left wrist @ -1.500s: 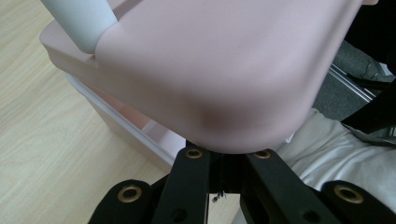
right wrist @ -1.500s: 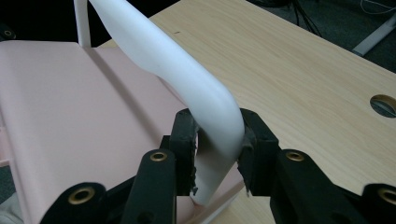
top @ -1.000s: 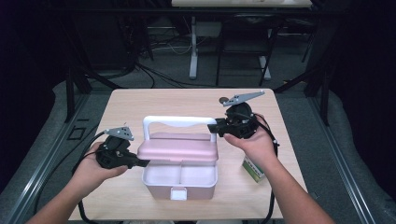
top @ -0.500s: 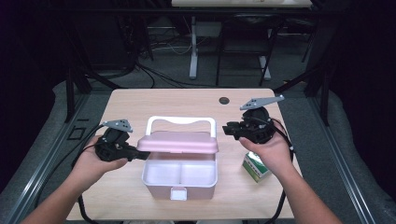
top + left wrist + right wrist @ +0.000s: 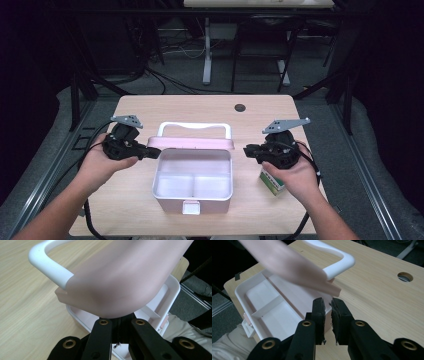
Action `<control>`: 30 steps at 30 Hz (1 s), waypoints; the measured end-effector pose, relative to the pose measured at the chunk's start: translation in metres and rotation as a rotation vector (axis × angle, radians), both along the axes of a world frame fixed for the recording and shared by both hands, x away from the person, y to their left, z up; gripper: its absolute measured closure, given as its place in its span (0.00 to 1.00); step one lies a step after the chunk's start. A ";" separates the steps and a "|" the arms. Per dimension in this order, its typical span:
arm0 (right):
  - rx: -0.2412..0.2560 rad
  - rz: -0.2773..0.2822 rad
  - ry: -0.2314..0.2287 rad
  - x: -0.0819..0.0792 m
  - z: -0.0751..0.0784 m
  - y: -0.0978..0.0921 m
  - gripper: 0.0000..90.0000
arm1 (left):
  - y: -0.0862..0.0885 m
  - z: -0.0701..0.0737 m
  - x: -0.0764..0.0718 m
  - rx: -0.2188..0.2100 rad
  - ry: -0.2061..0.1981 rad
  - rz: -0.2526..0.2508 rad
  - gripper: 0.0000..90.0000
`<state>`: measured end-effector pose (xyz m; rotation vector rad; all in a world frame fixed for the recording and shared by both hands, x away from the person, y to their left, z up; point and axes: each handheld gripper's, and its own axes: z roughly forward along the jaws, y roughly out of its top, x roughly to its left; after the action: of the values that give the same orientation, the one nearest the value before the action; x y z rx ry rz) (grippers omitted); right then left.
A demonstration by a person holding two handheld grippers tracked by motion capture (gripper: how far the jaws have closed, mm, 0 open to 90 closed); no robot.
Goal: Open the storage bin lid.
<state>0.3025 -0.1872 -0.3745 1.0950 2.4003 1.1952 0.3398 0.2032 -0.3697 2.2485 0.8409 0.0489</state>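
A pink storage box (image 5: 156, 176) stands open at the table's middle, its two white compartments bare. Its pink lid (image 5: 195, 144) is swung up toward the back, white handle (image 5: 195, 125) on top. My left gripper (image 5: 152, 152) is shut on the lid's left edge; in the left gripper view the lid (image 5: 125, 277) and handle (image 5: 47, 262) loom just above the jaws (image 5: 121, 321). My right gripper (image 5: 247, 150) hovers shut off the box's right side, holding nothing. In the right gripper view its jaws (image 5: 327, 305) point at the box (image 5: 262, 300) below the lid's corner (image 5: 287, 262).
A small green and white carton (image 5: 272, 181) lies under my right hand near the table's right edge. A cable hole (image 5: 240, 107) sits at the back of the wooden table. Dark frames and cables surround the table.
The lid has swung from nearly closed to raised at the back, lifted by my left gripper. My right gripper has let go at the lid's right end and drawn off to the right.
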 end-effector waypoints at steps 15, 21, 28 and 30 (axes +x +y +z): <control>-0.072 0.075 0.055 -0.009 -0.027 0.020 0.95 | -0.003 0.010 0.013 0.001 -0.005 0.027 1.00; -0.080 0.100 0.075 -0.009 -0.037 0.027 0.97 | -0.003 0.012 0.016 0.002 -0.004 0.034 1.00; -0.098 0.120 0.094 -0.011 -0.051 0.037 0.97 | -0.004 0.014 0.019 0.011 -0.004 0.044 1.00; -0.106 0.139 0.101 -0.012 -0.056 0.043 0.97 | -0.005 0.015 0.020 0.016 -0.002 0.053 1.00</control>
<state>0.2906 -0.1440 -0.4310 0.9928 2.6218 1.0621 0.3602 0.1981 -0.3549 2.2405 0.9013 0.0831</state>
